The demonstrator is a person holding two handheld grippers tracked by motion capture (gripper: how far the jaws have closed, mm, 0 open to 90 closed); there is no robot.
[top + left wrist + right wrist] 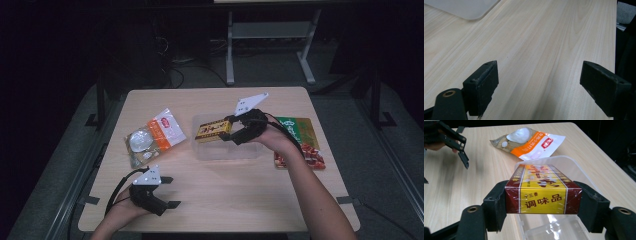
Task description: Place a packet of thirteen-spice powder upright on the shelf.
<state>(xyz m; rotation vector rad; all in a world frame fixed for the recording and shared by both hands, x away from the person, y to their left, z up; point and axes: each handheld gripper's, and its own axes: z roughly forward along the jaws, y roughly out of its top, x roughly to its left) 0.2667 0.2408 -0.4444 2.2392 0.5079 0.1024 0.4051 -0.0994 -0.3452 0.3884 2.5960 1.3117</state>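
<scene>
we hold the right gripper [233, 129] clamped on the short end of a yellow and maroon seasoning box [541, 190]; both pads press its side faces, and the box projects forward from the jaws with its long axis in line with them (in the high view it points toward the table's left). the box hangs level above a clear plastic container [227, 150]; its near end lies over the container's right part, so the drop point is directly below the gripper, not ahead of it; we judge that the coming move is a short descent, with the box's long axis kept along the container's long side. the container appears empty; we see bare transparent floor under the box in the right gripper view [554, 230].

our left gripper [167, 191] rests near the table's front left corner with its jaws spread wide and nothing between them, over bare wood [536, 45]; it is well apart from the container, so the right hand is the nearer one.

outward, an orange and white snack pouch [154, 136] lies left of the container, apart from it; a green and red packet [299, 140] lies to its right, partly hidden by our right forearm.
</scene>
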